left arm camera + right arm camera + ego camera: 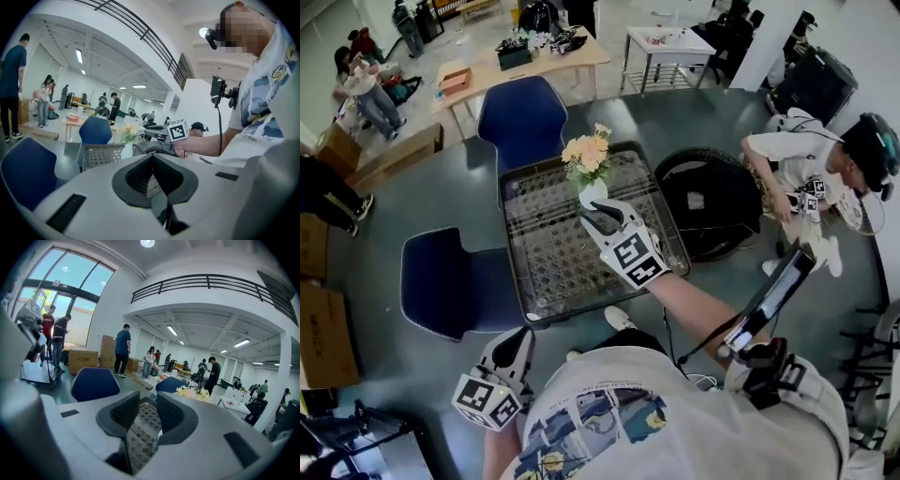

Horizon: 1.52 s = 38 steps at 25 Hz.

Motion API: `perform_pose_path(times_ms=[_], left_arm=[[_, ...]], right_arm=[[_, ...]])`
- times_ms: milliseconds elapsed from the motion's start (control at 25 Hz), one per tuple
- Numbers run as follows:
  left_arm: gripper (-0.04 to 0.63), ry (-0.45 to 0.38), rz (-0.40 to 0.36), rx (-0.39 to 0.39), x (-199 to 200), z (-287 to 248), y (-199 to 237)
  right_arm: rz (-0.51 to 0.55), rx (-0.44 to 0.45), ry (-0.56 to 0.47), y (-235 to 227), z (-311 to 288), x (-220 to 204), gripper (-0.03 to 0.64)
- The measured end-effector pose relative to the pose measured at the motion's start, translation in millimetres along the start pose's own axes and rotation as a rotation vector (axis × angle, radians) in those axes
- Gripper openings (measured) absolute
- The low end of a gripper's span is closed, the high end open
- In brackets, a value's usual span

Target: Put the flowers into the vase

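We hold the right tool (598, 221), jaws partly apart and empty, just short of the upright vase (592, 194) holding the flowers (587, 155). Our left tool (516, 347), pinched closed, hangs well back.

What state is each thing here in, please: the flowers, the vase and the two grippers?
Flowers: standing in the vase.
Vase: upright on the table, holding the flowers.
Left gripper: shut, empty.
Right gripper: open, empty, over the table.
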<state>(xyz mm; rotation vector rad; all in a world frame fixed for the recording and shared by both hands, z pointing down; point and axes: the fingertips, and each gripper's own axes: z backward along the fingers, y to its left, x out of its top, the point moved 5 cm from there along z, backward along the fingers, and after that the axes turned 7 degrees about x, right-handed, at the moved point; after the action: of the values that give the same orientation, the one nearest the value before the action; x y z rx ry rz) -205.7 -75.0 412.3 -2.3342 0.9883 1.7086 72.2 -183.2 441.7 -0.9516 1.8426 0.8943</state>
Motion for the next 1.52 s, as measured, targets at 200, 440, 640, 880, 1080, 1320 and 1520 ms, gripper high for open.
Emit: perform_pose_path(times_ms=[200, 440, 640, 880, 1080, 1320, 1520], left_arm=[[0.009, 0.009, -0.004, -0.040, -7, 19, 5], [0.009, 0.020, -0.015, -0.088, -21, 34, 7], [0.009, 0.022, -0.026, -0.116, -27, 48, 5], [0.009, 0.031, -0.032, -0.141, -36, 57, 2], [0.009, 0.034, -0.030, -0.151, -43, 63, -1], [0.009, 0.042, -0.040, -0.164, -45, 63, -6], [0.009, 0.045, -0.041, -0.166, -46, 66, -8]], right_arm=[[-0.056, 0.051, 0.034, 53, 18, 5, 0.118], [-0.082, 0.138, 0.051, 119, 32, 8, 0.091], [-0.101, 0.218, 0.056, 164, 41, 15, 0.054], [-0.114, 0.288, 0.054, 203, 47, 18, 0.026], [-0.113, 0.311, 0.048, 221, 54, 19, 0.017], [-0.112, 0.323, 0.042, 232, 60, 20, 0.011], [-0.105, 0.335, 0.050, 237, 63, 22, 0.011]])
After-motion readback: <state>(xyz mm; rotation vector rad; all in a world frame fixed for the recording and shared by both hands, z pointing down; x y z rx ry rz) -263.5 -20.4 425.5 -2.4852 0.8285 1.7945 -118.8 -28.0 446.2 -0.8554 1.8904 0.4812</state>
